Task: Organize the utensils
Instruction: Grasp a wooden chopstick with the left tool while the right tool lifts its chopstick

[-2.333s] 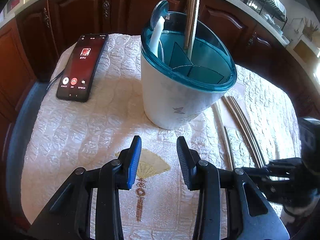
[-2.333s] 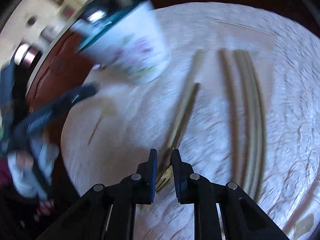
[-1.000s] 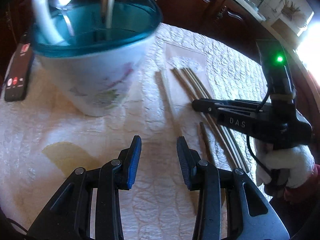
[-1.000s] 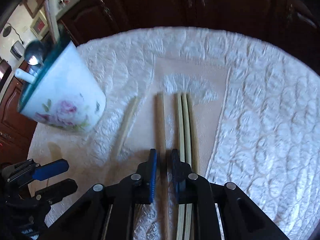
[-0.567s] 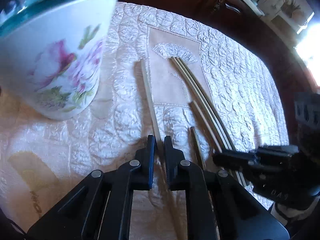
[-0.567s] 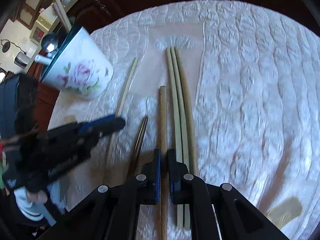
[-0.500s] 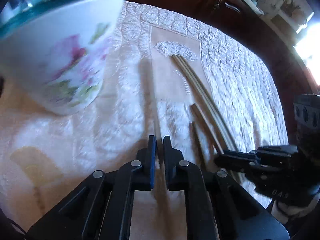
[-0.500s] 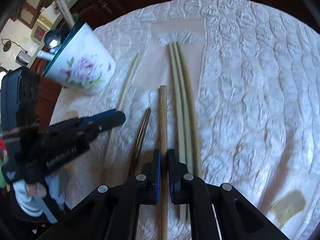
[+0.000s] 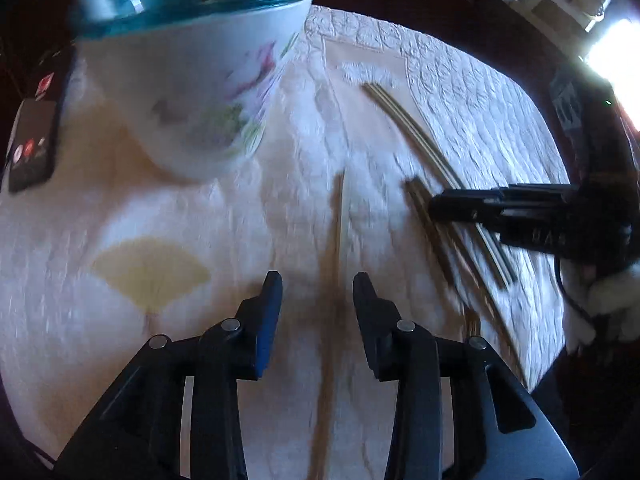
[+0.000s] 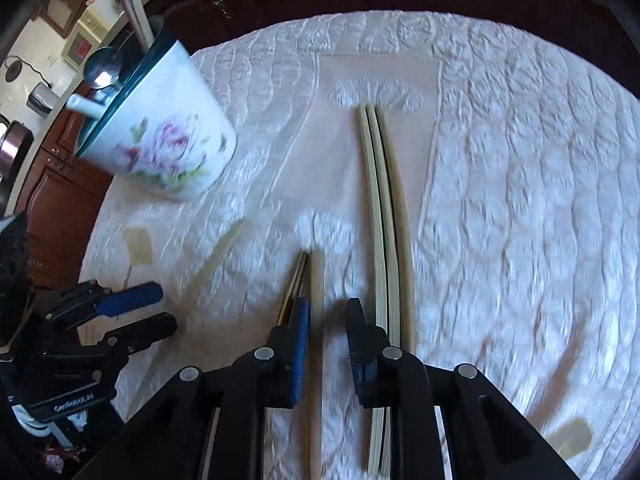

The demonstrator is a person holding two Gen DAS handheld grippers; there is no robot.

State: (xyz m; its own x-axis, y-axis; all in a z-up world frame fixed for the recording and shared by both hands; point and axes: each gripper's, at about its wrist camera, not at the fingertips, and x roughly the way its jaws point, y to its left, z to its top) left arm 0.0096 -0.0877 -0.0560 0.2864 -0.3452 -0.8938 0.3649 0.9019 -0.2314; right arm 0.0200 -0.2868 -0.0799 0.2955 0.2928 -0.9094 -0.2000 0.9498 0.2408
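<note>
A white flowered utensil holder (image 9: 208, 92) with a teal rim stands on the quilted cloth; it also shows in the right wrist view (image 10: 160, 136), holding a spoon (image 10: 100, 66) and chopsticks. My left gripper (image 9: 317, 292) is open, its fingers either side of a pale chopstick (image 9: 339, 224) lying on the cloth. My right gripper (image 10: 327, 320) is open around a wooden stick (image 10: 317, 280), with a dark metal utensil (image 10: 295, 280) just left of it. Several pale chopsticks (image 10: 382, 208) lie together to the right.
A phone (image 9: 34, 136) lies at the left edge of the cloth. Dark wooden cabinets (image 10: 60, 200) surround the round table. The right gripper's body (image 9: 532, 216) reaches in over the chopsticks in the left wrist view.
Both grippers were shut on a stick half a second ago and have now opened. Both sticks lie on the cloth, shifted toward me.
</note>
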